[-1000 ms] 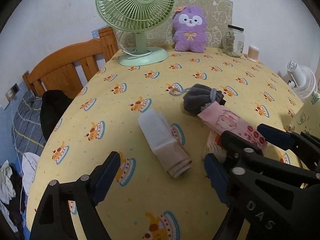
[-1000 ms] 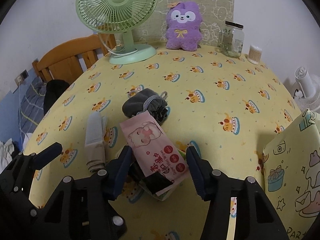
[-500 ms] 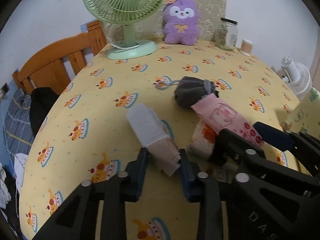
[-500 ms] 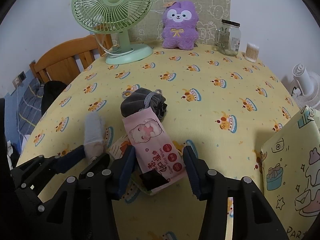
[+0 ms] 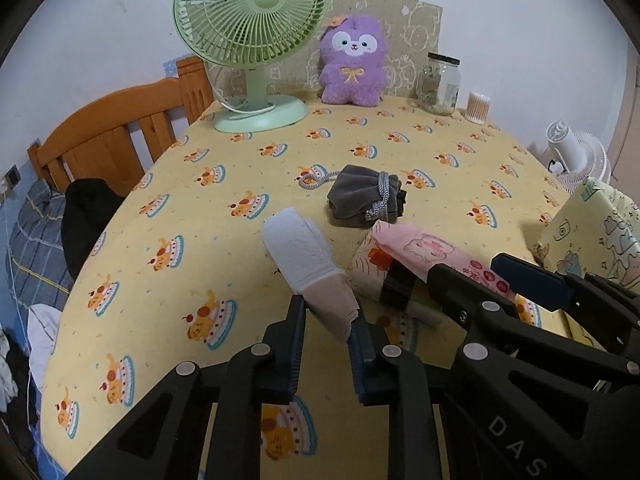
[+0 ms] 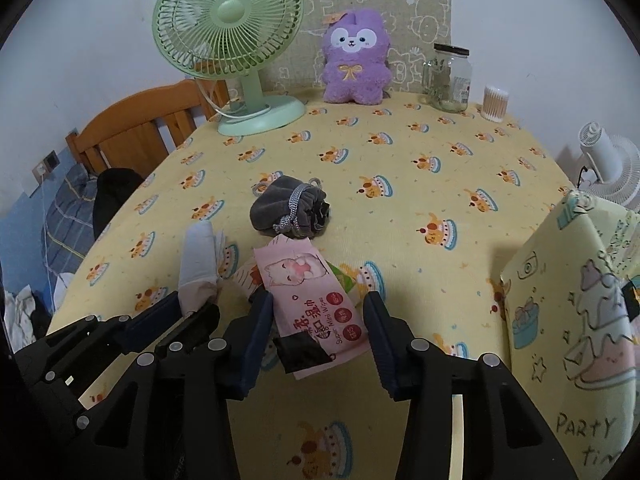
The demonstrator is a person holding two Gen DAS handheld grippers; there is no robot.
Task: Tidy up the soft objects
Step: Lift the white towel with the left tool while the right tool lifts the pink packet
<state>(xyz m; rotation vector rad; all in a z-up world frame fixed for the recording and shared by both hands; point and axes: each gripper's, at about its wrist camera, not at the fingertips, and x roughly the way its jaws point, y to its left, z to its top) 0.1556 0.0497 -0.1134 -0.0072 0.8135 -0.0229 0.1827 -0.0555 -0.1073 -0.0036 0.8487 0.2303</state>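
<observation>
Two pairs of tongs are being held low over the table. The rolled white-and-beige cloth, lying on the table, is being pinched at its beige end by the left tongs. The pink wipes pack is being straddled by the right tongs, spread wide.

The pink wipes pack reads "Super Mini Wipes". The gift bag reads "PARTY". The right gripper bears "DAS".

White wall, wooden headboard left, yellow-clothed table.
</observation>
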